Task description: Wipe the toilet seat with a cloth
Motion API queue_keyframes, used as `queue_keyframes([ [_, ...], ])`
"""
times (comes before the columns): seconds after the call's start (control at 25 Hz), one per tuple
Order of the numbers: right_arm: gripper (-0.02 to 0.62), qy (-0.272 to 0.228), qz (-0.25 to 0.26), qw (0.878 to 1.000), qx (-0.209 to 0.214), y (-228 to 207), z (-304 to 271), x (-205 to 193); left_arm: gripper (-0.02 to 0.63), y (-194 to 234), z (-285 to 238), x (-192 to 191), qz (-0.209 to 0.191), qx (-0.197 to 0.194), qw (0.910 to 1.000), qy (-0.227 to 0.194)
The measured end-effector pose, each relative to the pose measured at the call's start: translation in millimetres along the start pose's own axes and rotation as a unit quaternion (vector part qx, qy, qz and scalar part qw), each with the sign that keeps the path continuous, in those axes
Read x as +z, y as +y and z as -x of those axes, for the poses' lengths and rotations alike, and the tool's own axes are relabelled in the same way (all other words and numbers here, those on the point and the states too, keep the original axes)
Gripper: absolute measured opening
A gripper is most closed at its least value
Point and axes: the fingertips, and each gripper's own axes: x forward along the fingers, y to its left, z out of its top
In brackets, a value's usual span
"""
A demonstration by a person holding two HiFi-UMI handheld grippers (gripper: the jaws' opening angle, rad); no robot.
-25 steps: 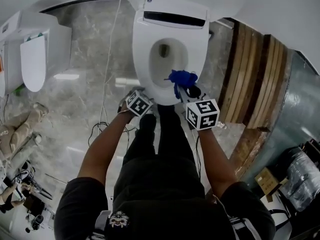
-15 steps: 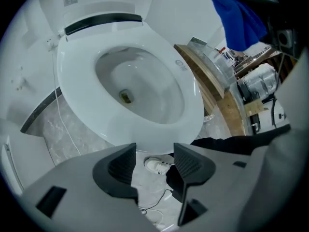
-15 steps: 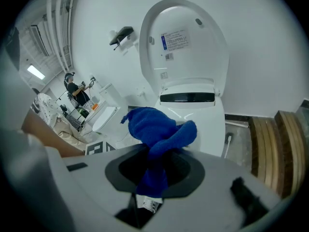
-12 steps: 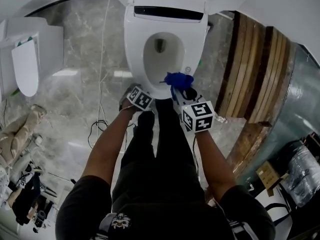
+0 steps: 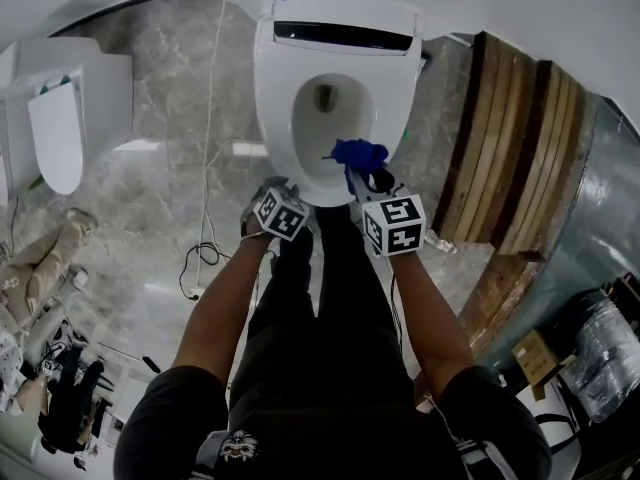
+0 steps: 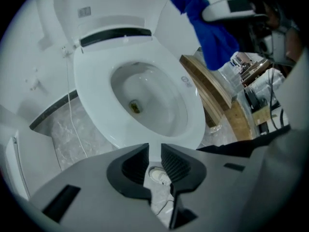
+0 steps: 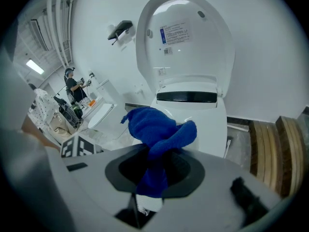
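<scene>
The white toilet seat [image 5: 280, 118] lies down with the lid [image 7: 186, 47] raised behind it. My right gripper [image 5: 364, 175] is shut on a bunched blue cloth [image 5: 358, 153], which hangs just above the seat's front right rim. The cloth [image 7: 157, 127] bulges out between the dark pads. My left gripper [image 5: 283, 200] points steeply down at the seat's front left edge [image 6: 91, 91]. Its jaws have just been closing. Only a narrow gap is left at my left gripper [image 6: 154, 151], with nothing between the pads. The cloth [image 6: 207, 28] also shows at the top of the left gripper view.
A second toilet [image 5: 60, 118] stands at the left. Wooden planks [image 5: 510, 148] lean at the right of the toilet. Cables [image 5: 200, 258] trail over the marble floor. The person's dark-trousered legs [image 5: 320, 298] stand right in front of the bowl. Wrapped goods [image 5: 600, 358] sit lower right.
Both grippers have sunk a little toward the seat's front rim. The blue cloth came down with the right gripper and stays over the front right rim.
</scene>
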Motion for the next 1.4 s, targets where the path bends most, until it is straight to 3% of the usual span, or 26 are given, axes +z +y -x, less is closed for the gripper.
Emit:
queue_keyframes([
  [0.16,0.080,-0.007,0.015,1.000,-0.005,-7,-20,16,0.016,7,35,22,0.025,0.030,0.9974,-0.060],
  [0.36,0.080,-0.023,0.058,0.998,-0.026,-19,-59,35,0.009,19,74,45,0.087,0.053,0.9877,-0.119],
  [0.56,0.080,-0.027,0.076,0.996,-0.044,-36,-116,52,0.009,22,92,48,0.140,0.049,0.9793,-0.138],
  [0.76,0.080,-0.014,0.099,0.993,-0.061,-53,-173,68,0.009,25,100,49,0.107,0.096,0.9796,-0.140],
  [1.16,0.080,0.020,0.136,0.987,-0.088,-73,-228,90,0.009,17,101,65,0.128,0.099,0.9751,-0.152],
  [1.4,0.080,0.030,0.114,0.989,-0.094,-81,-224,89,0.009,21,101,74,0.129,0.100,0.9742,-0.155],
])
